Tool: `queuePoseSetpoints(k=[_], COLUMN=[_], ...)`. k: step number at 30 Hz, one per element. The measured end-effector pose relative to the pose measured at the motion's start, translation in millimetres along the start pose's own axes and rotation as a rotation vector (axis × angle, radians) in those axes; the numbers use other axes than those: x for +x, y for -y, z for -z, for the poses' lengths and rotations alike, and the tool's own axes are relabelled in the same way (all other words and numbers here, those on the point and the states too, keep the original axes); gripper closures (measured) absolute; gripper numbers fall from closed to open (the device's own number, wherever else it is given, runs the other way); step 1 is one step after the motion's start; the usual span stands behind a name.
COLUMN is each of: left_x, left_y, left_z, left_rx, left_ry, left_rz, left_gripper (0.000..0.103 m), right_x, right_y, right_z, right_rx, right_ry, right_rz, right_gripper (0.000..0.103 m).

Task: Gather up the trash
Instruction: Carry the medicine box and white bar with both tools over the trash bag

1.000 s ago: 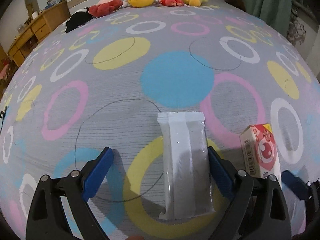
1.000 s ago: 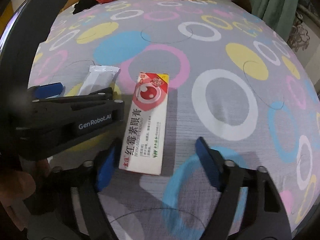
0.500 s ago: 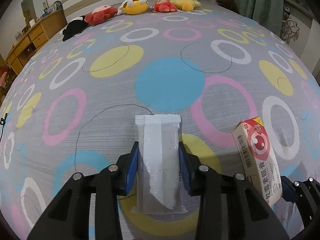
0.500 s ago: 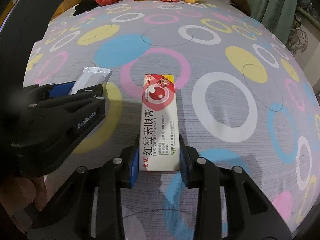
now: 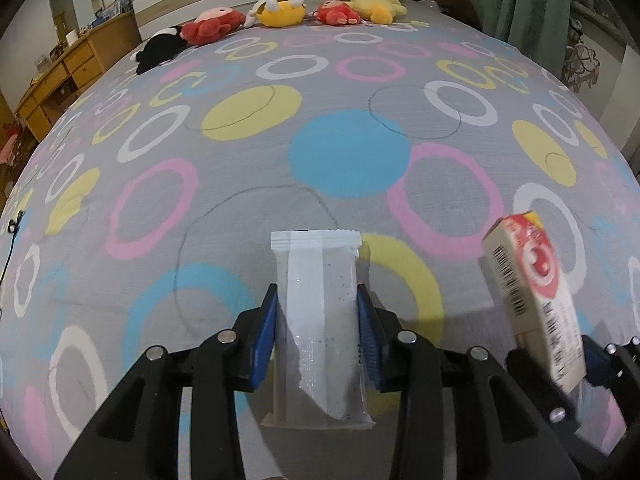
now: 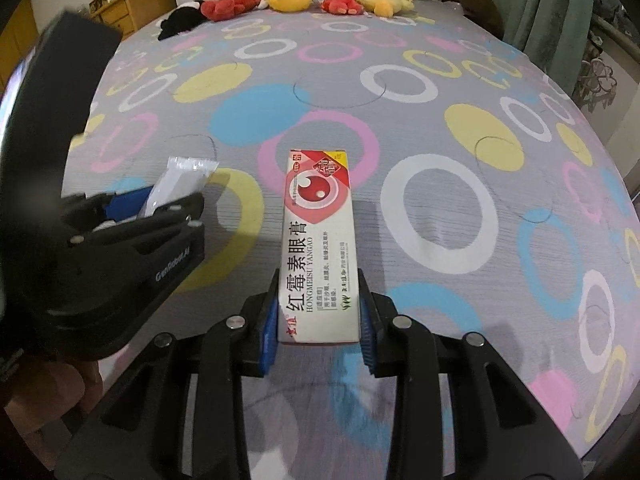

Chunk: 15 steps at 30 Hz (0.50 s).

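Observation:
My left gripper (image 5: 318,336) is shut on a white plastic wrapper (image 5: 320,300), held a little above the bed. My right gripper (image 6: 318,320) is shut on a white and red ointment box (image 6: 320,240) with Chinese print, also lifted off the bed. The box shows in the left wrist view (image 5: 536,300) at the right, tilted. The left gripper with the wrapper (image 6: 180,184) shows at the left of the right wrist view.
The bed has a grey cover (image 5: 348,160) with coloured rings and discs. Several plush toys (image 5: 280,10) line the far edge. A wooden dresser (image 5: 60,76) stands at the far left, a green curtain (image 5: 532,0) at the far right.
Both grippers closed from open, the left on the wrapper and the right on the box. Both items have since lifted a little off the bed.

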<state>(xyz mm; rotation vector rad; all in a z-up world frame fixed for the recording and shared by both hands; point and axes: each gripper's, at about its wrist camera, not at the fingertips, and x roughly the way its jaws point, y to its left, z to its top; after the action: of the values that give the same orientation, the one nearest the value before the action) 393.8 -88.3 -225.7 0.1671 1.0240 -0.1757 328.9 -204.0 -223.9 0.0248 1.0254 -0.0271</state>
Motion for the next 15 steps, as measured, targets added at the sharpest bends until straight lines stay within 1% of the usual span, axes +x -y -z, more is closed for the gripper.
queuePoseSetpoints(k=[2,7,15], left_x=[-8.5,-37.3,-103.6], left_y=[-3.6,-8.8,-19.0], left_z=[4.2,12.5,22.0], left_rx=[-0.008,-0.005,-0.029], left_ry=[-0.001,0.026,0.085], left_rz=[0.002,-0.006,-0.003], left_gripper=[0.066,0.066,0.066], right_x=[-13.8,-46.0,-109.1], right_y=[-0.9,-4.6,-6.4], right_z=[2.3,10.5,26.6], right_rx=[-0.008,-0.026,-0.034], right_ry=[0.011,0.035,0.092], right_rz=[-0.005,-0.007,-0.018], right_gripper=[0.072,0.072,0.072])
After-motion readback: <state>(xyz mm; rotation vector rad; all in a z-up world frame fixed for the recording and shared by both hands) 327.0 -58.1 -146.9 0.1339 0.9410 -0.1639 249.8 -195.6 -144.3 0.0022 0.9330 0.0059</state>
